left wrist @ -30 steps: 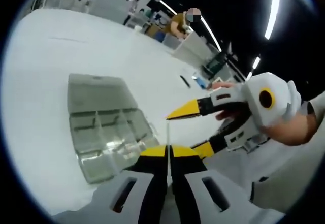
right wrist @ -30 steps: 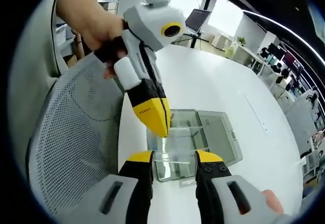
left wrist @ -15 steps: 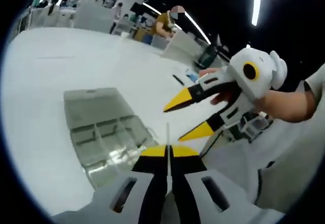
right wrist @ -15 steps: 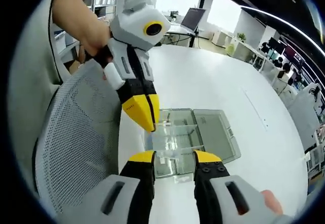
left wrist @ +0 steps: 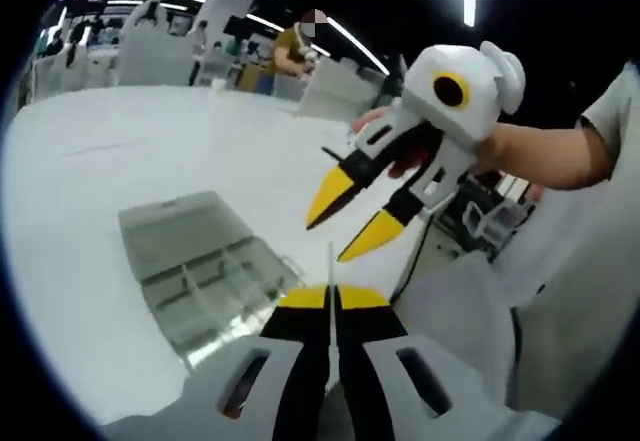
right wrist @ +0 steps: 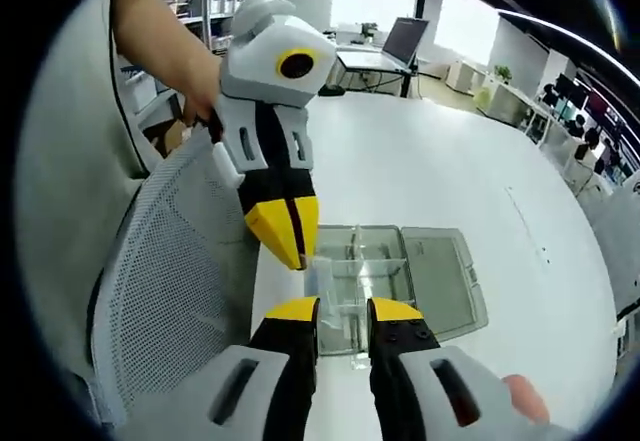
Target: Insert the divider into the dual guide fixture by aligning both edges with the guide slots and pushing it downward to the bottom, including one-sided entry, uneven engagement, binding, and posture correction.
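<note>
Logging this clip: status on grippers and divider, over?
Left gripper shut on clear divider, above the table. Right gripper open, holding nothing. Open clear case below on white table; divider not inserted.

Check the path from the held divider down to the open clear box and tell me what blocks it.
Nothing visible blocks it. The left gripper is shut on the thin clear divider, held in the air above the open clear box on the white table. The right gripper, open, hangs beside the divider, not under it.
</note>
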{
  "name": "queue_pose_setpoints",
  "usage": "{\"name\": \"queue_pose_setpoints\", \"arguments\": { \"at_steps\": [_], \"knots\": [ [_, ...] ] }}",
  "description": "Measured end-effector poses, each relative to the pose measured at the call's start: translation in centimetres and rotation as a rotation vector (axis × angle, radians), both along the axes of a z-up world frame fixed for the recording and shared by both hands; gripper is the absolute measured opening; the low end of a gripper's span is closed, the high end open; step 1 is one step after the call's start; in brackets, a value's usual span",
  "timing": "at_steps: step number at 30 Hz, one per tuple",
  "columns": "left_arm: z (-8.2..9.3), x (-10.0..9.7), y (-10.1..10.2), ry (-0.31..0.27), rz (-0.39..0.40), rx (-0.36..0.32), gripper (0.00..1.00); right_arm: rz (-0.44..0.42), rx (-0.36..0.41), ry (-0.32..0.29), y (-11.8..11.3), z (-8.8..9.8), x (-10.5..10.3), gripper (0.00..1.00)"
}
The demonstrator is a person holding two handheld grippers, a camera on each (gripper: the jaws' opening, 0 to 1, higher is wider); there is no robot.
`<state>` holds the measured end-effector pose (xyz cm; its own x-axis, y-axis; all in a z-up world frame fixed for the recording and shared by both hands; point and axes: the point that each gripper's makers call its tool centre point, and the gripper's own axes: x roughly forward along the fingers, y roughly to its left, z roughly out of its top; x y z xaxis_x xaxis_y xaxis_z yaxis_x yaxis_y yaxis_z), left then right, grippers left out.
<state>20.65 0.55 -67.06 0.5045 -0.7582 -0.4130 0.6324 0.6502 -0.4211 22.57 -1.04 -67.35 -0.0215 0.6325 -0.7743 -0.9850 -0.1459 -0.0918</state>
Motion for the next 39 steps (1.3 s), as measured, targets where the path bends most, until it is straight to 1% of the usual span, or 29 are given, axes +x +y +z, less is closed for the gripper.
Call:
{"name": "queue_pose_setpoints", "arguments": {
  "at_steps": [2,5,7,10,13,16,23,25,26,34,39],
  "knots": [
    [0.1,0.1,0.2,-0.010,-0.002,0.003,0.00,0.008,0.001,0.019,0.0,0.1,-0.2,0.13],
    [0.1,0.1,0.3,-0.025,-0.009,0.014,0.00,0.025,-0.009,0.025,-0.1,0.1,-0.4,0.10],
    [0.2,0.1,0.3,-0.047,-0.021,0.021,0.00,0.024,-0.011,0.032,-0.1,0.1,-0.4,0.10],
    [0.5,-0.1,0.2,-0.076,-0.044,0.039,0.00,0.031,-0.017,0.032,0.0,0.1,-0.4,0.11],
    [0.6,-0.3,0.0,-0.110,-0.072,0.065,0.00,0.047,-0.021,0.050,0.1,0.0,-0.7,0.10],
    [0.6,-0.3,0.0,-0.131,-0.088,0.080,0.00,0.060,-0.029,0.059,0.1,-0.1,-0.9,0.06],
    [0.5,-0.5,0.0,-0.181,-0.126,0.122,0.00,0.113,-0.050,0.089,0.3,-0.2,-1.9,0.02],
    [0.5,-0.6,0.0,-0.201,-0.143,0.142,0.00,0.123,-0.060,0.081,0.3,-0.3,-1.8,0.01],
    [0.5,-0.6,0.0,-0.211,-0.149,0.148,0.00,0.122,-0.061,0.088,0.4,-0.3,-1.9,0.01],
    [0.6,-1.0,-0.1,-0.239,-0.172,0.172,0.00,0.147,-0.073,0.103,0.6,-0.2,-2.4,0.00],
    [0.6,-1.0,-0.1,-0.256,-0.182,0.186,0.00,0.157,-0.083,0.100,0.7,-0.1,-2.5,0.00]
  ]
}}
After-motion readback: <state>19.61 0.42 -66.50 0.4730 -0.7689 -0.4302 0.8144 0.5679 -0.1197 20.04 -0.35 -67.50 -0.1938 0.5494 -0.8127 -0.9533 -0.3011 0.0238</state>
